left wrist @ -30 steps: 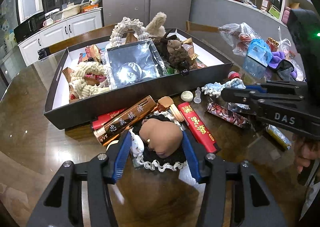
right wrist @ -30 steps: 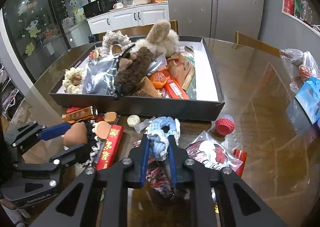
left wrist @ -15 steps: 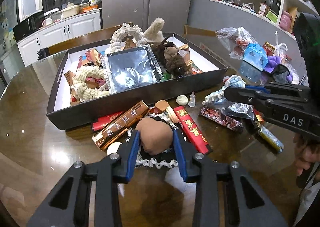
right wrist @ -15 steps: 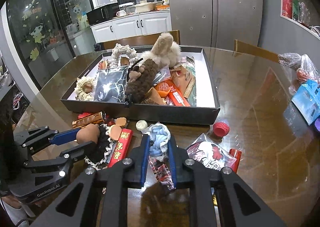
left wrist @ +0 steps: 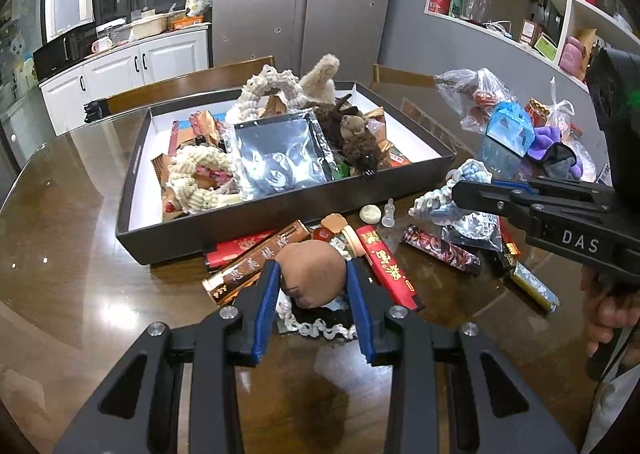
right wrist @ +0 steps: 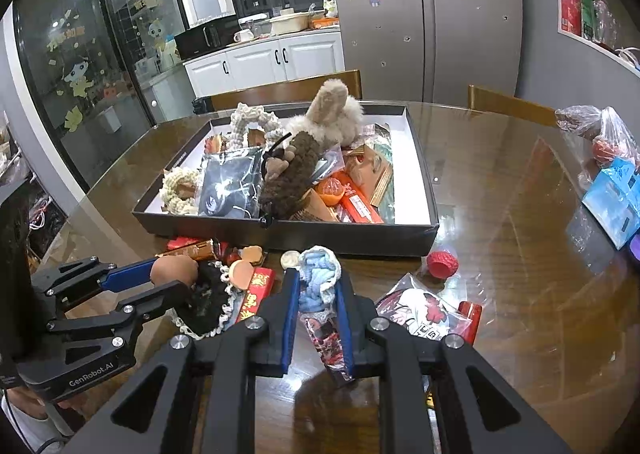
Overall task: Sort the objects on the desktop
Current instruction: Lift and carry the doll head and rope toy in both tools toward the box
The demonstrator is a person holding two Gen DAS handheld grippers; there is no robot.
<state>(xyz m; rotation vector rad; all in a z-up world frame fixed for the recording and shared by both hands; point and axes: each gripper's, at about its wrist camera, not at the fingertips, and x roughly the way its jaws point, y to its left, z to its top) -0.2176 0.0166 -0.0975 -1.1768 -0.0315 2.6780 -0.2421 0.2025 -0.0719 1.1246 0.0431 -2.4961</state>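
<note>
Left wrist: left gripper (left wrist: 313,280) jaws just closed, clamping doll head (left wrist: 312,274) between pads.

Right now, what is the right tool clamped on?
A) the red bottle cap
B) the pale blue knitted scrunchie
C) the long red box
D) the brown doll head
B: in the right wrist view the right tool has its blue pads pressed on the pale blue knitted scrunchie, while the brown doll head sits in the left tool.
</note>
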